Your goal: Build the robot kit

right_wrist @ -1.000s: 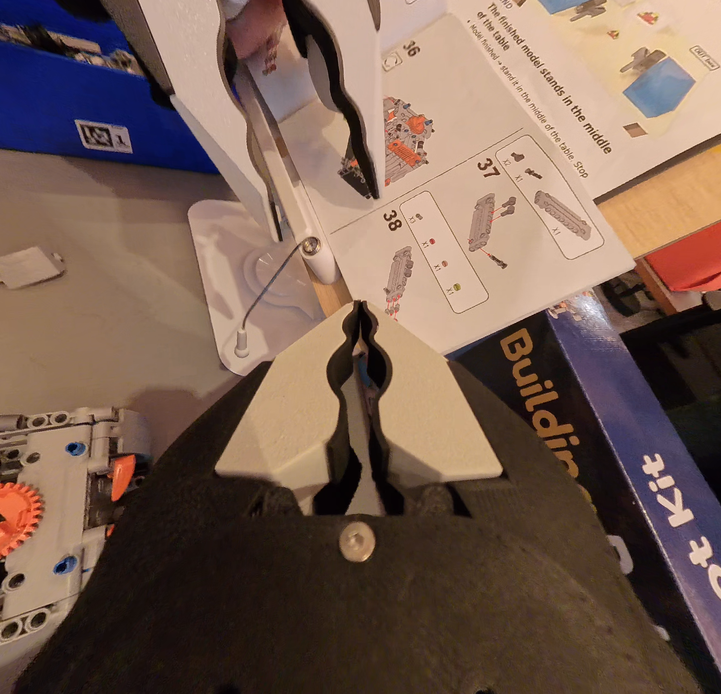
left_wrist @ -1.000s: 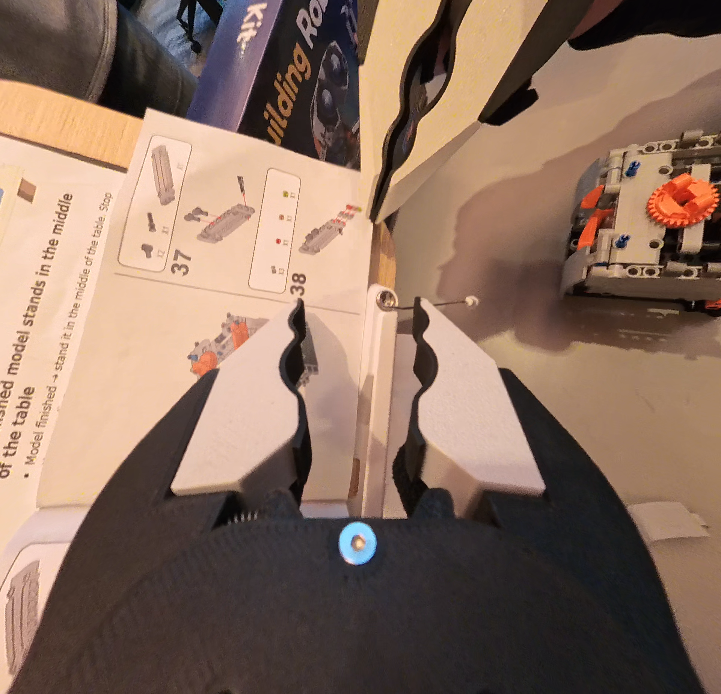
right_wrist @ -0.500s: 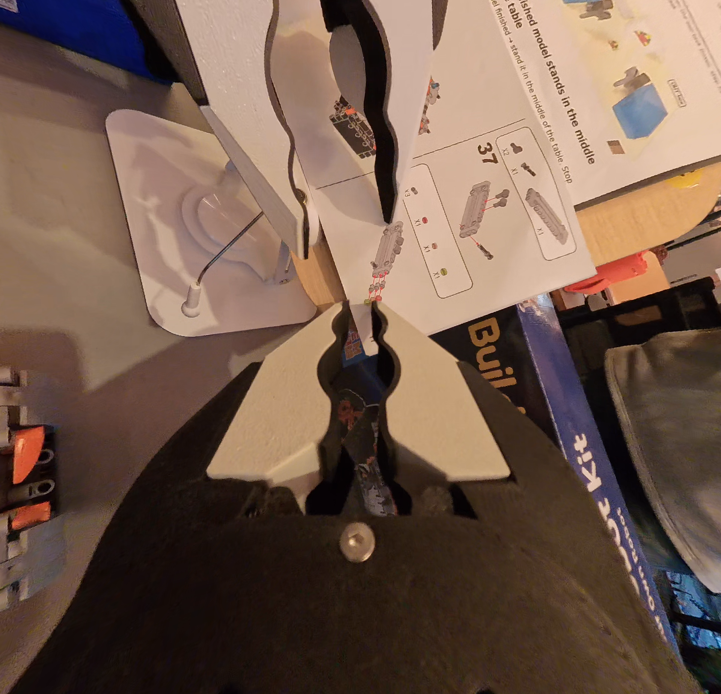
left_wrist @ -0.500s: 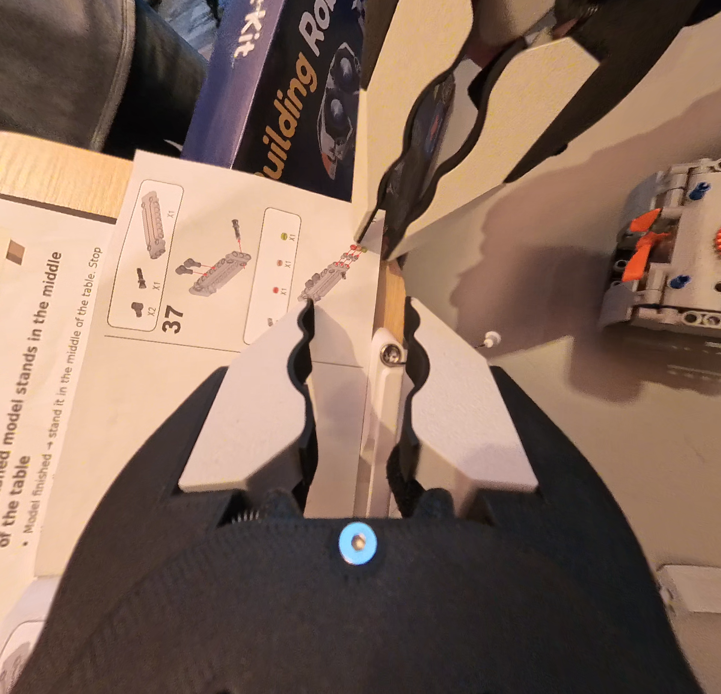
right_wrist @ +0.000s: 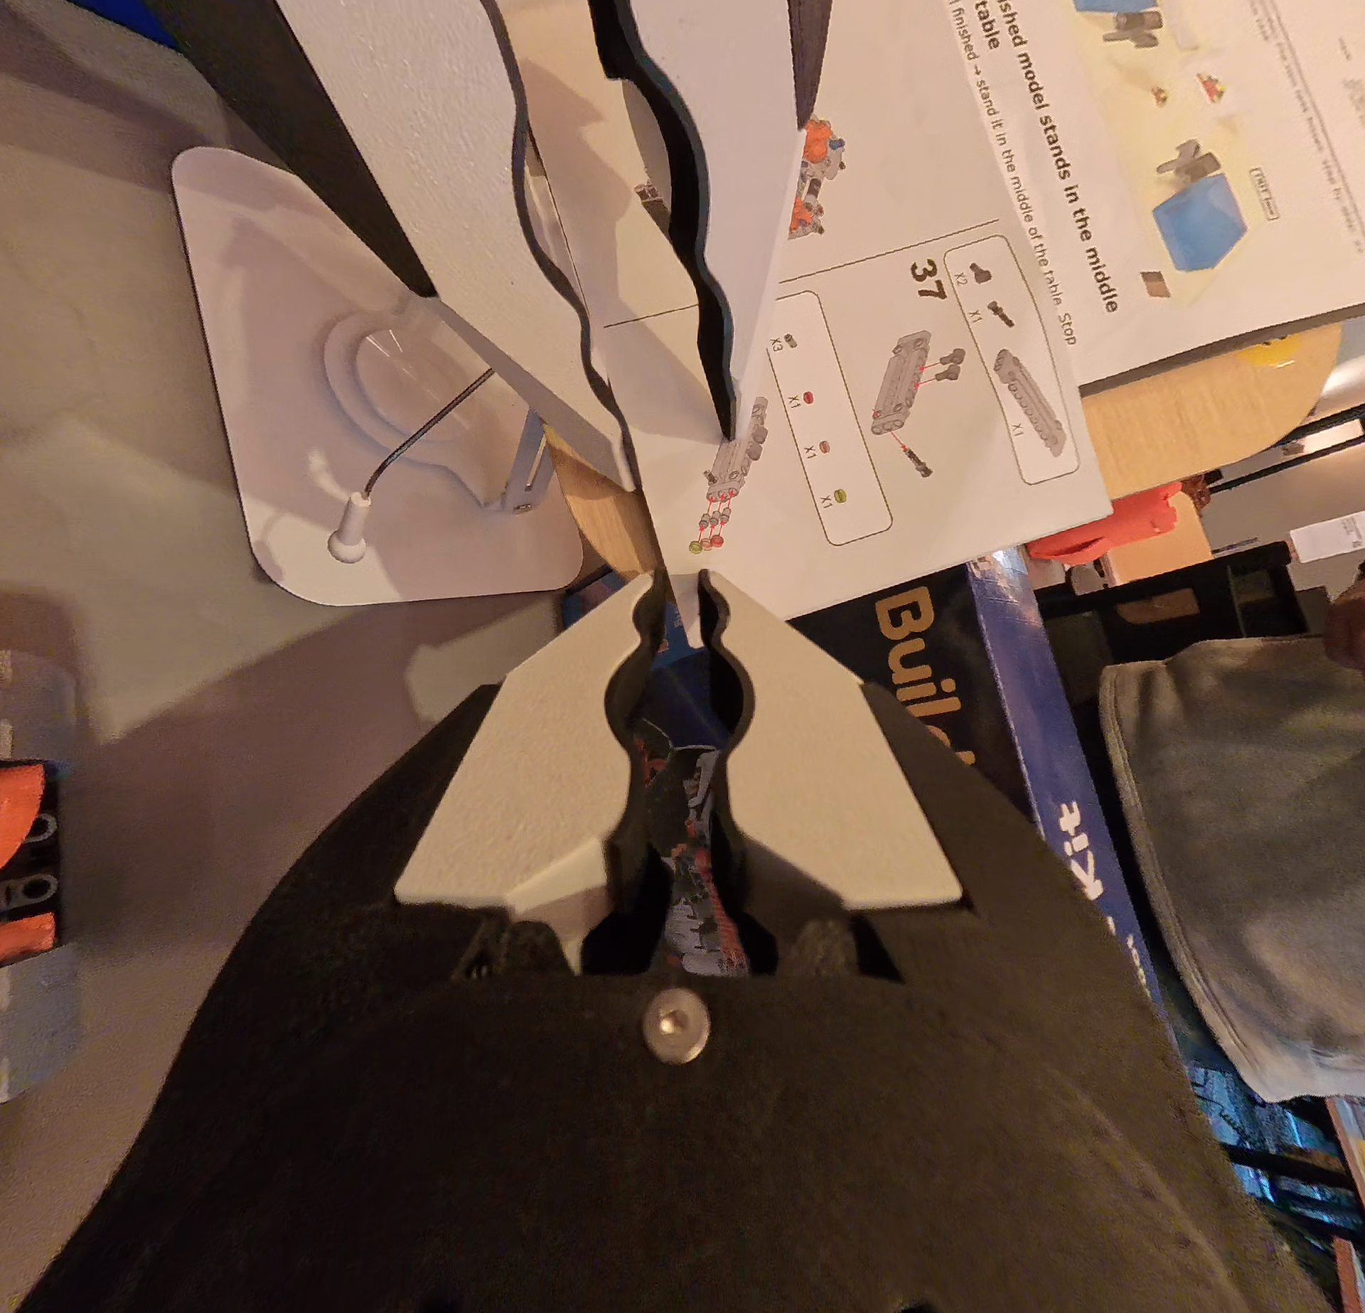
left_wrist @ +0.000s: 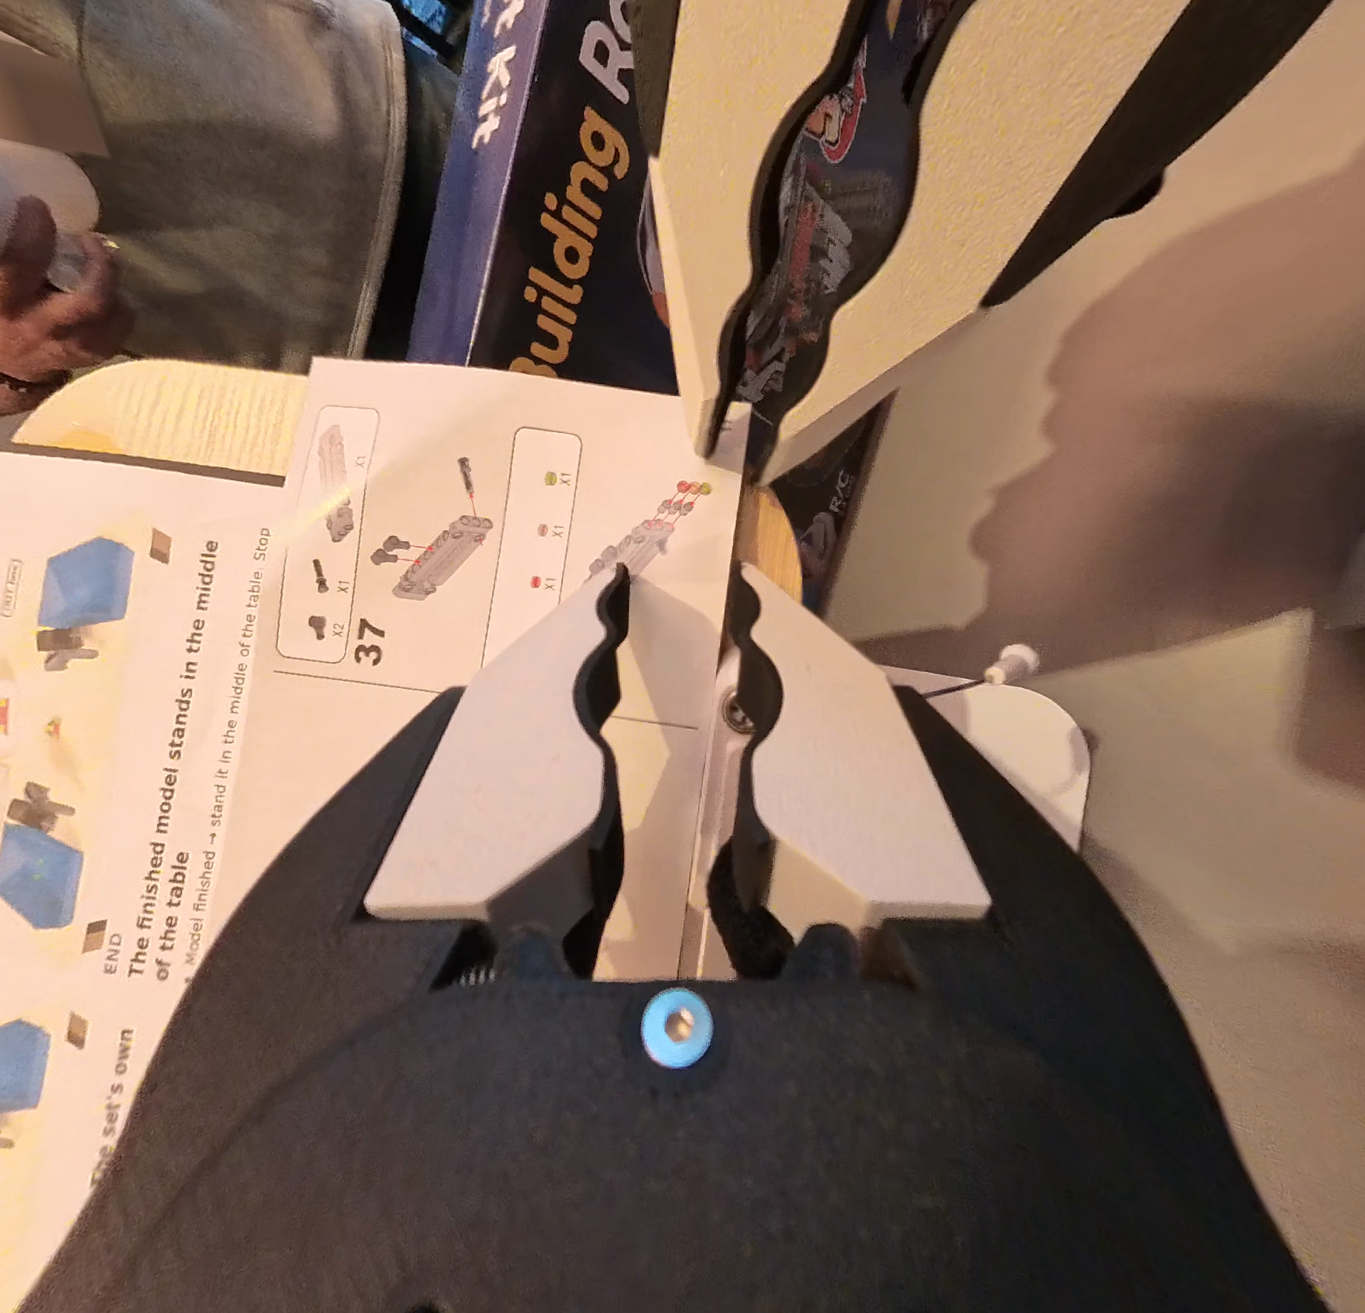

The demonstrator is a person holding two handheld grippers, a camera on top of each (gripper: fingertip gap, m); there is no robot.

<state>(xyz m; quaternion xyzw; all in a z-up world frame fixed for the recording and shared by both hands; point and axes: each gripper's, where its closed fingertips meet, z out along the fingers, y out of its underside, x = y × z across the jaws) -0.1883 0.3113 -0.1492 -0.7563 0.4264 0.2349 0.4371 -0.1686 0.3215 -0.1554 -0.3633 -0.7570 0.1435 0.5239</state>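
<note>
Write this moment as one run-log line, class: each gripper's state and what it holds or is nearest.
left gripper: open, astride instruction sheet edge | right gripper: shut on instruction sheet corner | white stand base beside

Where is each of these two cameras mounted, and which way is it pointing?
Left wrist view: sits on the left tool, looking forward along its open fingers at the instruction sheet; the right tool faces it from beyond.
Right wrist view: sits on the right tool, looking the opposite way over that sheet; the left tool reaches in from the top.
Shared: sheet, white stand, blue box, both tools.
</note>
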